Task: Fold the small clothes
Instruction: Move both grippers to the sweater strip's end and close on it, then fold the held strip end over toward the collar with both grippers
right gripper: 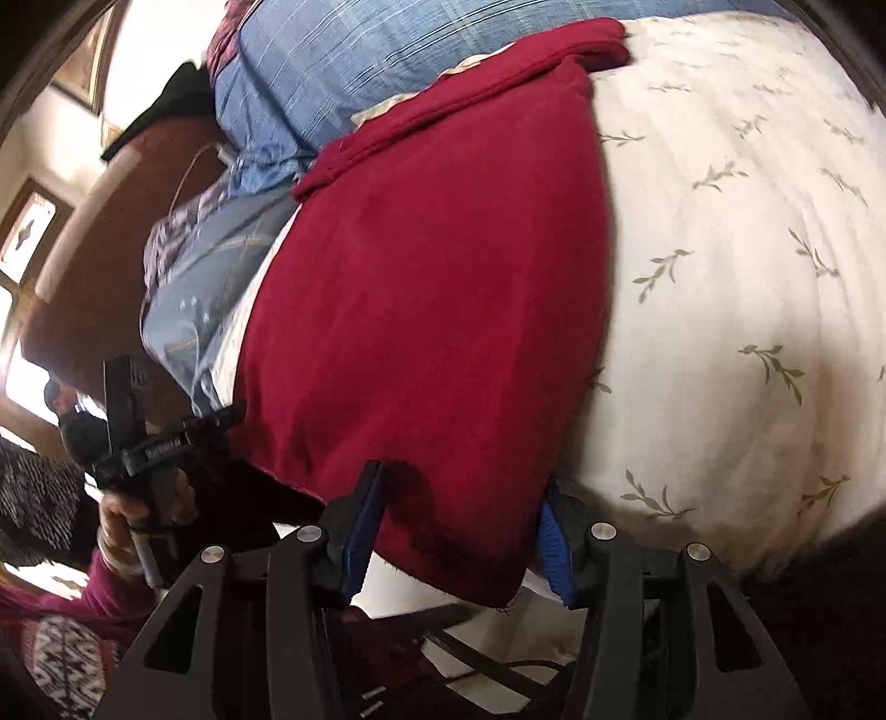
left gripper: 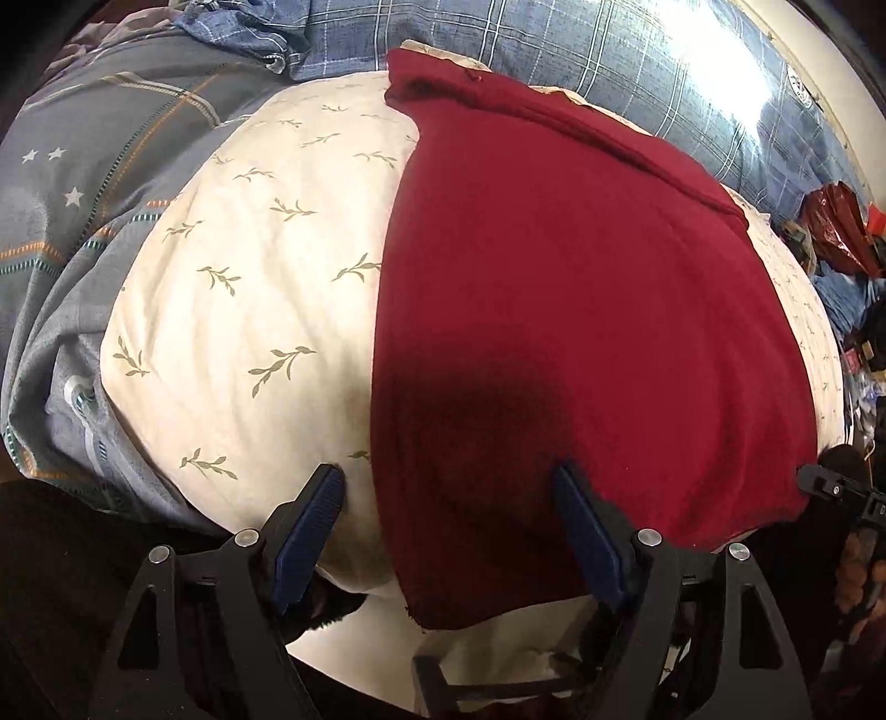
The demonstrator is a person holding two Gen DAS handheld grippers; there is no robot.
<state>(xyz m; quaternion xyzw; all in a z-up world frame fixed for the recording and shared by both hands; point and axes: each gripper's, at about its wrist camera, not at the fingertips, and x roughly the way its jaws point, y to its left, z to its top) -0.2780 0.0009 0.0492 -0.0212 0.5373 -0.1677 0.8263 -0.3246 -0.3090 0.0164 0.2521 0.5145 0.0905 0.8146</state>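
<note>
A dark red garment (left gripper: 581,310) lies flat on a cream pillow with a leaf print (left gripper: 249,288). My left gripper (left gripper: 448,487) is open at the garment's near left corner; one blue pad (left gripper: 310,526) is over the pillow, the other over the red cloth. In the right wrist view the same red garment (right gripper: 432,310) lies on the cream pillow (right gripper: 720,310). My right gripper (right gripper: 465,498) is open, its jaws straddling the near right corner of the garment. The left gripper (right gripper: 166,437) shows at the left of that view, in a hand.
A grey quilt with stars (left gripper: 83,183) lies left of the pillow, and a blue plaid cover (left gripper: 554,44) behind it. Clutter and a red bag (left gripper: 836,227) sit at far right. A brown headboard (right gripper: 83,232) stands behind the bedding.
</note>
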